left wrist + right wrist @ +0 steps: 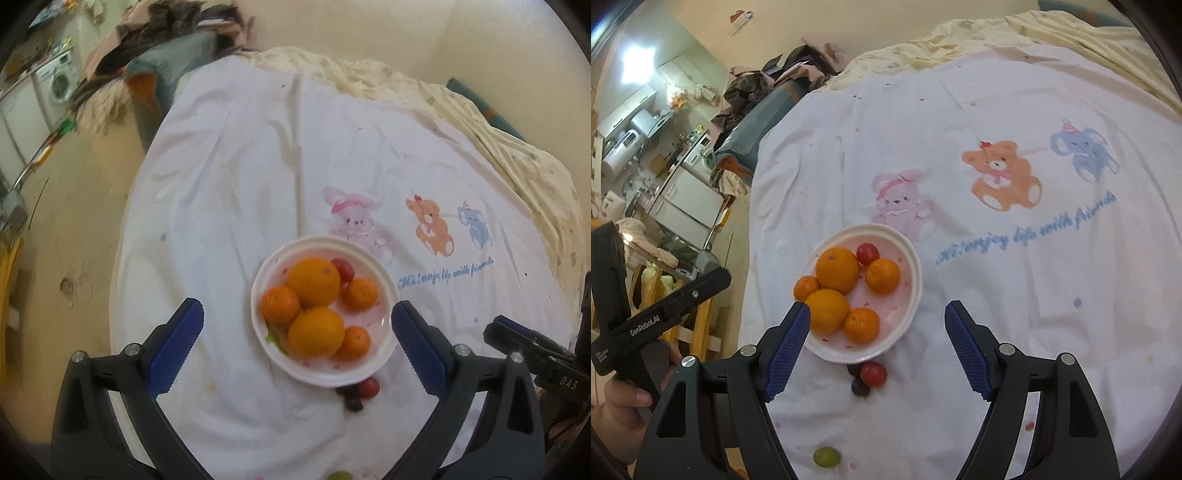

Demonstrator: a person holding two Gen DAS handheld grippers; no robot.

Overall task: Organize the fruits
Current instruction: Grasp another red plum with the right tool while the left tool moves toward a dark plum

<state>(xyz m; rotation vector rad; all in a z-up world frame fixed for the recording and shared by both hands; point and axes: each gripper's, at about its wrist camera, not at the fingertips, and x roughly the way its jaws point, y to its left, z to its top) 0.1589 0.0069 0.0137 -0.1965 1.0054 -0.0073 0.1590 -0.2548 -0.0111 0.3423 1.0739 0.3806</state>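
A white bowl [321, 240] [864, 229] sits on a white printed sheet. It holds two large oranges [314, 281] [837, 269], three small mandarins [360, 294] [861, 325] and a cherry tomato [342, 269] [868, 253]. Just outside its near rim lie a red cherry tomato [369, 386] [873, 373] and a dark grape [353, 403] [860, 387]. A green grape [826, 456] lies nearer to me. My left gripper [297, 308] hovers above the bowl, jaws wide and empty. My right gripper [878, 309] is also open and empty above the bowl's near side.
The sheet [1015, 295] shows cartoon animals and blue writing, with a cream blanket [498, 122] bunched behind it. Wooden floor [74, 240] and a pile of clothes [155, 48] lie to the left. A hand [624, 406] holds the left gripper's handle.
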